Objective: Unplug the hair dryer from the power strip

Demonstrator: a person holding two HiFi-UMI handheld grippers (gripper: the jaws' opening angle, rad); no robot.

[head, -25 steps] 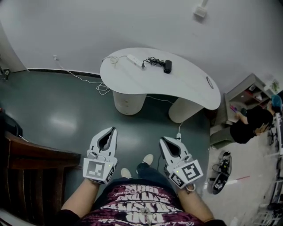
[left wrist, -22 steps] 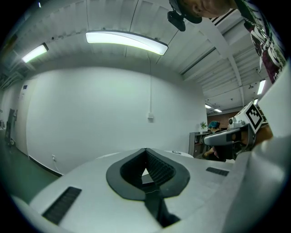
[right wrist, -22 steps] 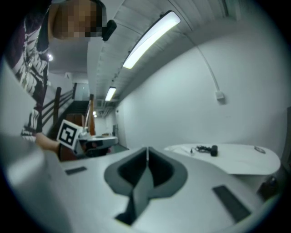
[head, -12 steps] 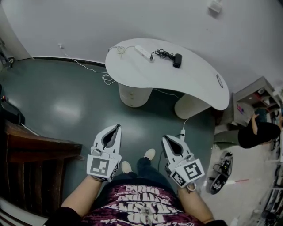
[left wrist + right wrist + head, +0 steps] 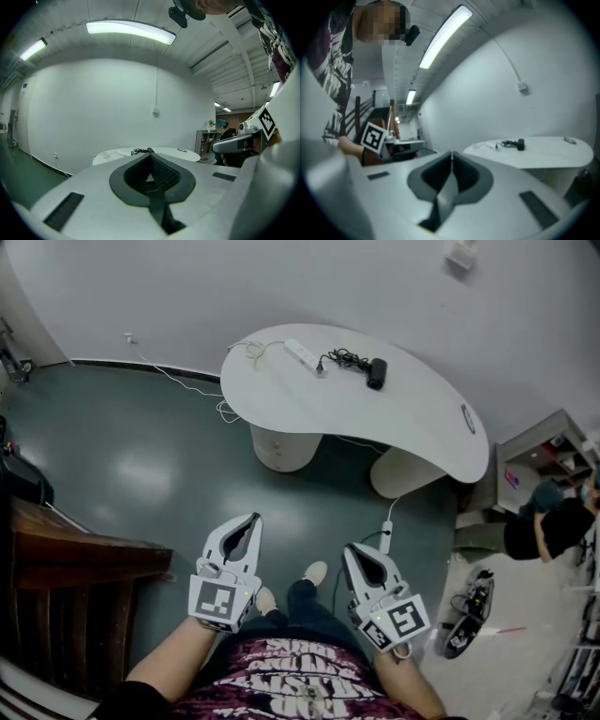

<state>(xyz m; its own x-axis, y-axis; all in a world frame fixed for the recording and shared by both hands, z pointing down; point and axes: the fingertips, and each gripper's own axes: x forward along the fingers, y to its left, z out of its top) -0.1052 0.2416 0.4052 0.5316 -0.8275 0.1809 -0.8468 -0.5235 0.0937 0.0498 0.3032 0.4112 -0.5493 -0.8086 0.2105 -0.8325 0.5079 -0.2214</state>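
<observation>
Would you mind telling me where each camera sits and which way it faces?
Head view: on the person's head, looking steeply down at floor and white table; forearms, shirt, shoes, left gripper and right gripper show.
Left gripper view: rides the left gripper, facing table and wall; its shut jaws fill the foreground.
Right gripper view: rides the right gripper, facing likewise; shut jaws, shirt at left.
Shared: all three see the table; head and right gripper views, the hair dryer.

Two tools show, the left tool (image 5: 254,519) and the right tool (image 5: 350,549). There is one desk (image 5: 309,409), and on it one hair dryer (image 5: 377,372) and one power strip (image 5: 301,354). One wooden chair (image 5: 75,563) is at the left.
</observation>
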